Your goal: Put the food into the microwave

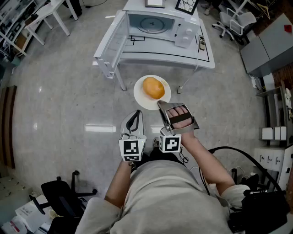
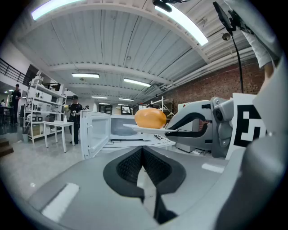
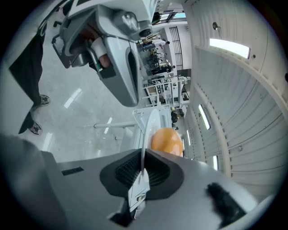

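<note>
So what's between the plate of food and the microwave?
Nothing solid in the head view: only floor and the bare front of the table separate the plate from the open microwave.

In the head view the right gripper covers the near rim of the white round plate, and a black-framed marker card is cut off by the top edge. In the left gripper view the round orange food and the plate hide the right side of the white microwave; the people far left are too small to make out. In the right gripper view that gripper's grey body hides the food's lower part.
</note>
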Tool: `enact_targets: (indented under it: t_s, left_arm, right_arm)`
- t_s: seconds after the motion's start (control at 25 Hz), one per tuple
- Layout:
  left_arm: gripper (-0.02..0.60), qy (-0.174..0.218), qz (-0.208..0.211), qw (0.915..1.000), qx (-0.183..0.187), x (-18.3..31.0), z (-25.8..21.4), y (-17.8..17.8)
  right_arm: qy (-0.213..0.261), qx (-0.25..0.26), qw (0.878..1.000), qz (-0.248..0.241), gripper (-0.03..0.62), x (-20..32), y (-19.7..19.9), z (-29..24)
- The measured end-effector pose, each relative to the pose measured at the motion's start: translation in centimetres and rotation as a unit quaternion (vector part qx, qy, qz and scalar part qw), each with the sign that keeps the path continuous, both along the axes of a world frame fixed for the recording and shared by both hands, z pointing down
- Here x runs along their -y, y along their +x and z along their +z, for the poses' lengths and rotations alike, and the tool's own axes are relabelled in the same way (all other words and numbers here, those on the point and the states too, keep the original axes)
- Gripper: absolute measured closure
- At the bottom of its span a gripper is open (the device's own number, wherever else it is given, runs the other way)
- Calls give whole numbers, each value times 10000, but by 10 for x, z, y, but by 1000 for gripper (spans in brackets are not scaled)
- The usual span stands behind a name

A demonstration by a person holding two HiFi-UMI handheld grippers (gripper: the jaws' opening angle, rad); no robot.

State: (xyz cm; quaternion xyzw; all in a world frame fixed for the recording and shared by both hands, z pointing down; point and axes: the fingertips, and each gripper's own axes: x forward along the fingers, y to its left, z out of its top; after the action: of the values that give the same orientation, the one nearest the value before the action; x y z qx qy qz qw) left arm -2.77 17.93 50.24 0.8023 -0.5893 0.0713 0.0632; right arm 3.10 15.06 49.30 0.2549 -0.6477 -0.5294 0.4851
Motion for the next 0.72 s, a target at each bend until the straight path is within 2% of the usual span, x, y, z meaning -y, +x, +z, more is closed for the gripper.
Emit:
enact_targets:
  t_s: [0.32, 0.4, 0.56, 0.72]
  left_arm:
    - [574, -60, -158, 9995, -257, -13, 6, -13]
    - [574, -23, -110, 9997, -199, -13, 5, -17]
    - [574, 77, 29, 9997, 213, -10, 3, -29]
    - [574, 89, 82, 9999, 88, -6, 1, -41]
  right_arm:
    - [12, -94, 9999, -41, 569, -2, -14, -2]
    - [15, -104, 9999, 8, 569, -2, -18, -1]
    - [32, -123, 9999, 97, 569, 0, -28, -2]
    - [68, -158, 9997, 189, 568, -2, -35, -4]
